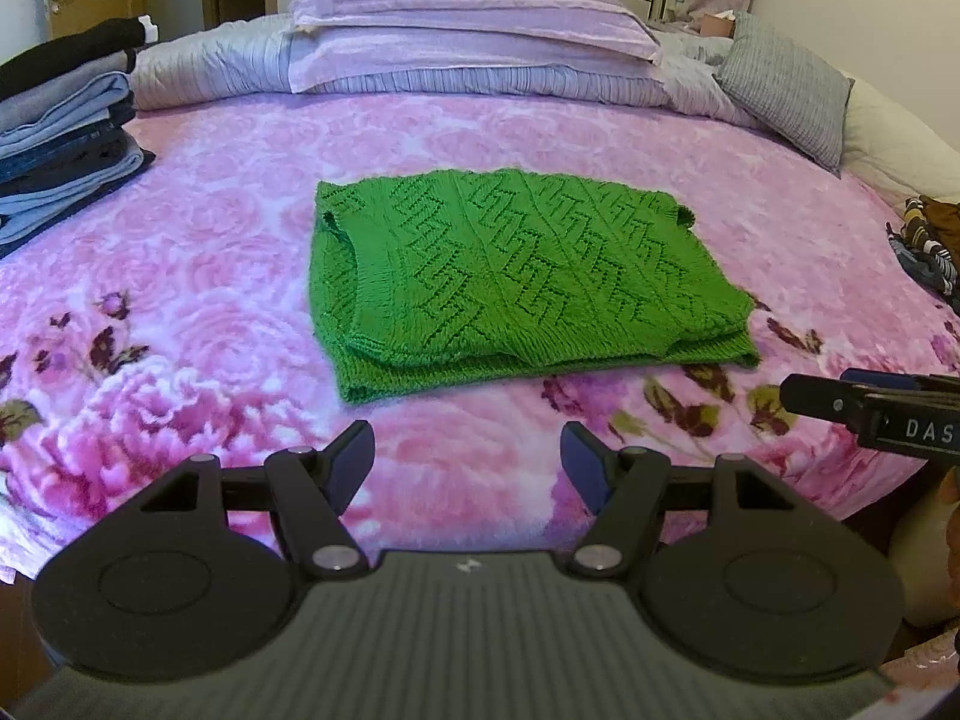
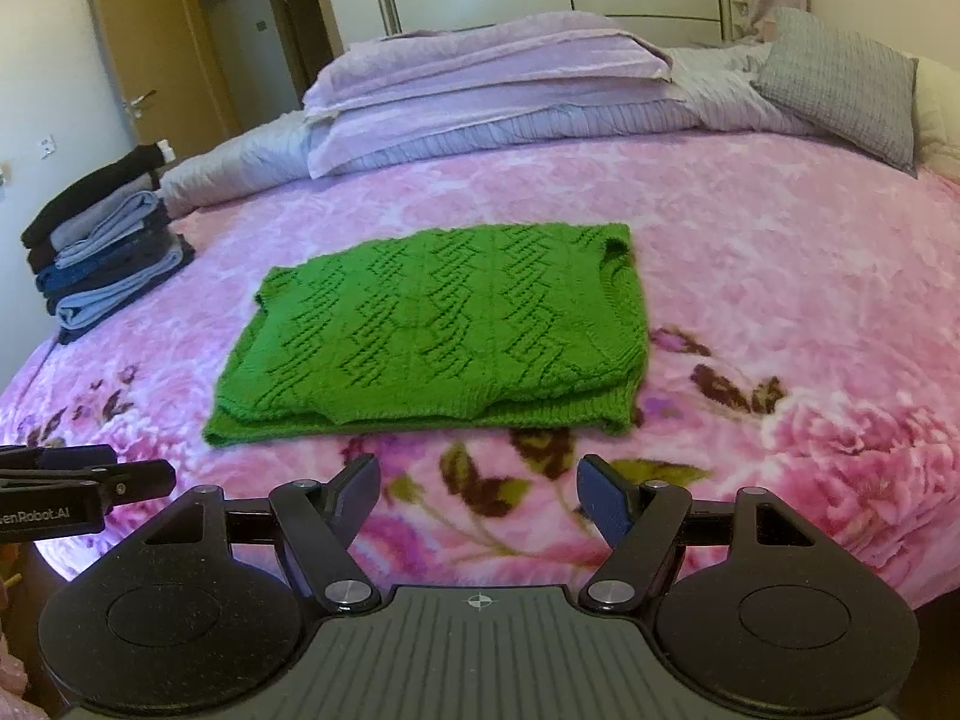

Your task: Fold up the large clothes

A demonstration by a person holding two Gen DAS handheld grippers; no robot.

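A green knitted sweater lies folded into a flat rectangle in the middle of the pink floral bedspread; the right wrist view shows the sweater too. My left gripper hovers just short of its near hem, jaws open, nothing between them. My right gripper also stands open and empty, near the hem's right half. Each gripper shows at the edge of the other's view: the right gripper at the right edge, the left gripper at the left edge.
A stack of folded clothes, dark and blue, sits at the bed's left side. Lilac pillows and a grey cushion lie at the head. A heap of unfolded clothes is at the right edge. A wooden door stands behind.
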